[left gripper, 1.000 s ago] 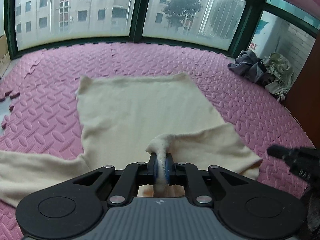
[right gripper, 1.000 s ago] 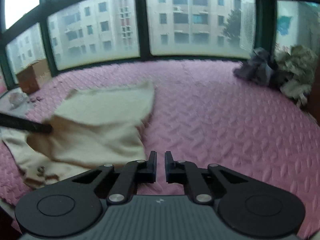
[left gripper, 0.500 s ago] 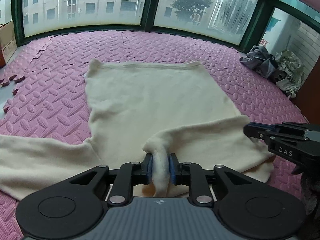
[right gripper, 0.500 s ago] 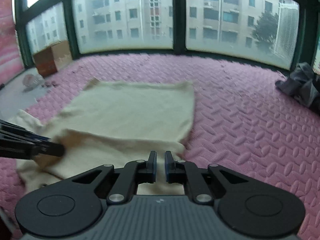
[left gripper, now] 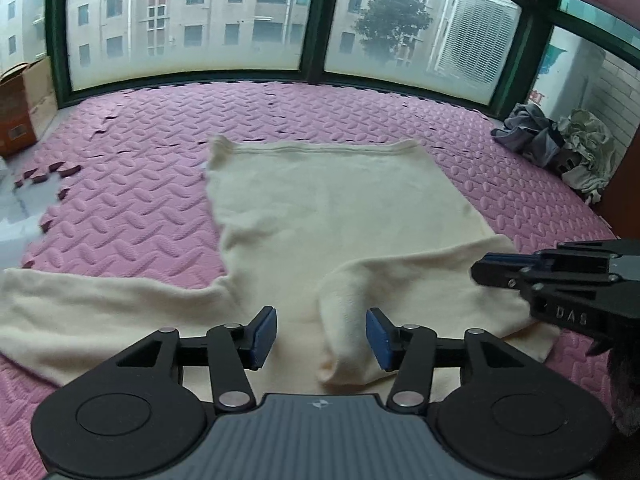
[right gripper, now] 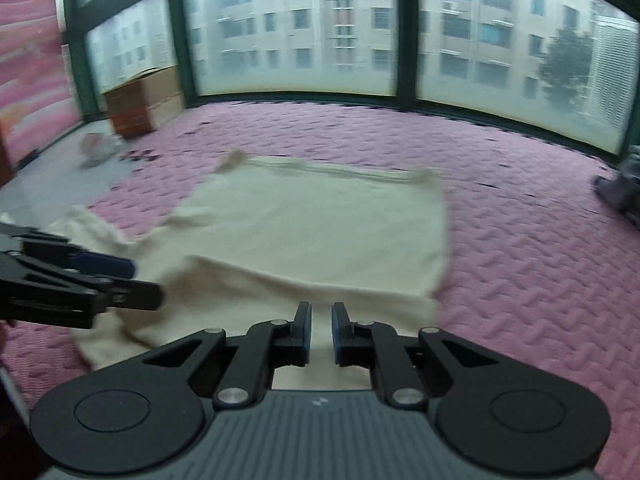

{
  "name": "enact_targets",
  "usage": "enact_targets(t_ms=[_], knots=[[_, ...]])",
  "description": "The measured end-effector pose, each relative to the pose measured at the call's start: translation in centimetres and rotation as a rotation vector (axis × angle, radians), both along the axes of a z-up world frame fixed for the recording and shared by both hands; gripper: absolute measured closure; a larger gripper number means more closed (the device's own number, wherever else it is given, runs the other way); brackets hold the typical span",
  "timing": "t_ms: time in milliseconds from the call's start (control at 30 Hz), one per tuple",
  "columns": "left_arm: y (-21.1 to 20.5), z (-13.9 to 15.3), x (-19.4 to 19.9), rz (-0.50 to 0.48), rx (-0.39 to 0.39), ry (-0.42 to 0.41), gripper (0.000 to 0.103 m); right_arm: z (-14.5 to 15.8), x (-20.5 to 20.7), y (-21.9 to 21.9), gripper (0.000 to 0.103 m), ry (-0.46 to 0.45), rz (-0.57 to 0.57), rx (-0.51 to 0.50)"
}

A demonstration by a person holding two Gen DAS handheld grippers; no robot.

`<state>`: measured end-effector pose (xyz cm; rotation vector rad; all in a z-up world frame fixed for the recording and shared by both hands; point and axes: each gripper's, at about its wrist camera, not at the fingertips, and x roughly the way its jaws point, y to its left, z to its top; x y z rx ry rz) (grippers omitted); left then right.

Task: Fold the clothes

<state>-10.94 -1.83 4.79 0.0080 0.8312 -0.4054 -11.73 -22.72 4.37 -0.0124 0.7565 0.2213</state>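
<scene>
A cream sweater [left gripper: 328, 208] lies flat on the pink foam mat [left gripper: 132, 216], hem toward the windows. One sleeve [left gripper: 420, 280] is folded across the body, and its cuff [left gripper: 344, 332] rests loose between the pads of my left gripper [left gripper: 322, 336], whose jaws are opening and do not press it. The other sleeve [left gripper: 60, 308] stretches out to the left. My right gripper [right gripper: 320, 328] hovers over the sweater's [right gripper: 320, 220] near edge, jaws almost together and just starting to part, with nothing between them. Its tip [left gripper: 484, 270] shows at the right of the left wrist view.
A heap of grey and pale clothes [left gripper: 560, 148] lies at the far right by a wooden panel [left gripper: 628, 200]. A cardboard box [right gripper: 140, 104] stands by the windows at the left, where the mat ends in bare grey floor [left gripper: 16, 208].
My left jaws have opened and let go of the sleeve cuff, which now lies on the sweater. The right gripper has swung in over the sweater's near right edge.
</scene>
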Motion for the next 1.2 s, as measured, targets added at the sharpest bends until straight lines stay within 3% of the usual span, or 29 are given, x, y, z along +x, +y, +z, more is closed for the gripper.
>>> enact_targets(t_ms=[367,600,767,900,1000,1133,1200], knots=[[5.6,1.2,-1.6,0.127,-0.002,-0.017,0.050,-0.4,3.0,6.4,0.092,0.040,0.144,0.042],[10.5,1.6,-2.5,0.251,-0.009,-0.023,0.048,-0.3,3.6,7.0,0.092,0.026,0.110,0.040],[13.2,1.1,-2.6,0.325,-0.010,-0.008,0.047,0.4,4.0,7.9,0.078,0.002,0.147,0.045],[15.1,0.6,-2.6,0.384,-0.016,0.007,0.047,-0.6,5.1,9.1,0.076,0.046,0.178,-0.011],[16.2,0.3,-2.3,0.427,-0.020,0.012,0.045,-1.0,5.4,9.1,0.076,0.071,0.181,-0.033],[17.2,0.0,-1.4,0.483,-0.033,0.021,0.044,-1.0,5.1,8.8,0.092,0.080,0.189,-0.028],[17.6,-0.2,-0.8,0.511,-0.034,0.030,0.043,-0.6,4.8,8.5,0.093,0.049,0.179,0.000]])
